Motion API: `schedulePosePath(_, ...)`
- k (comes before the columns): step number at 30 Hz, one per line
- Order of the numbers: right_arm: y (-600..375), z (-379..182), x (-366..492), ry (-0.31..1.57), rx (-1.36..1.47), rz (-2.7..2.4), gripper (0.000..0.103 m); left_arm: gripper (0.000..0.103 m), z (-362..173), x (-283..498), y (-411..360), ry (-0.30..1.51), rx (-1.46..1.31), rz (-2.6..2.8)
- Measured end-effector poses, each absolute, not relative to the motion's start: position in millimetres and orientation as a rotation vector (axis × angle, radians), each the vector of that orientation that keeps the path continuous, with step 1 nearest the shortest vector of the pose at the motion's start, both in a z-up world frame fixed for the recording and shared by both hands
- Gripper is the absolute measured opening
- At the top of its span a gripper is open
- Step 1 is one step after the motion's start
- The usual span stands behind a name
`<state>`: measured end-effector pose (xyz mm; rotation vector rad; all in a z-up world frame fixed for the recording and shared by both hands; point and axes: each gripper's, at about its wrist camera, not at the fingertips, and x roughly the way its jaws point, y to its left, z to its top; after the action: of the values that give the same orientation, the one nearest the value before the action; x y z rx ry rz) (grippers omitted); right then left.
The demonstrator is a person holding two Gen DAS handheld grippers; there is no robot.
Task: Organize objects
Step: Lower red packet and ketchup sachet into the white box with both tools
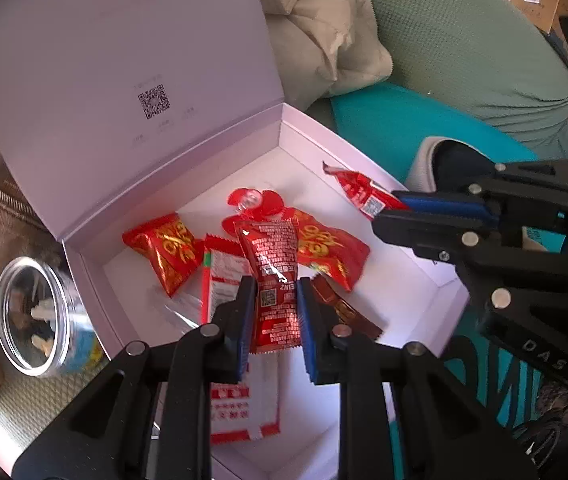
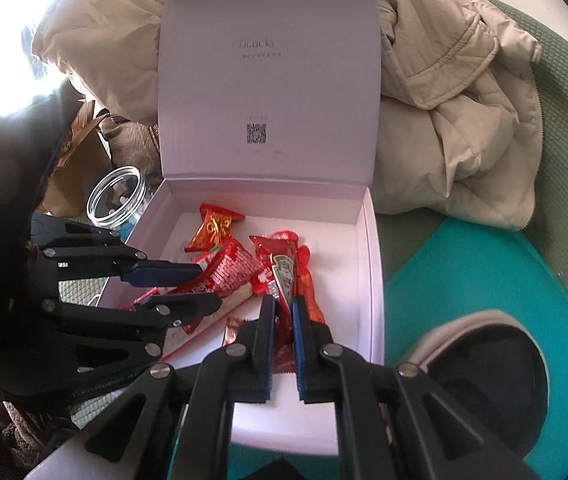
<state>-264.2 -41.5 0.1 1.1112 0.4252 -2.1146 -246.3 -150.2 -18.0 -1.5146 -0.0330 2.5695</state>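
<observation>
Two tongs hang over an open white box (image 2: 370,264), both clamped on red packets. Left tongs (image 1: 274,312) pinch a ketchup sachet (image 1: 274,264) by its near end; right tongs (image 2: 283,320) pinch another ketchup packet (image 2: 283,276) likewise. More red snack packets (image 1: 168,250) lie inside, mid-box. Far side: raised lid (image 2: 268,80). Clear jar (image 1: 30,316) sits left of box.

left gripper (image 1: 274,312): black linkage frame, blue ribbed pads, round silver pivot screws
right gripper (image 2: 283,344): same black frame, blue pads, silver screws
marking: white "DAS" lettering on right gripper body, seen from left wrist
</observation>
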Motion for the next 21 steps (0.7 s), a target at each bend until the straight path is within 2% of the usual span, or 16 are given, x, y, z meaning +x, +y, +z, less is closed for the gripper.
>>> schedulePosePath(11,-68,1,-296,0.454,1.105,-2.098,0.008,0.020,-18,-276,-170,0.028,-1.527,2.608)
schedulePosePath(21,-90,-17,-310,0.510,1.167,-2.060,0.008,0.020,-39,-281,-180,-0.058,-1.614,2.538)
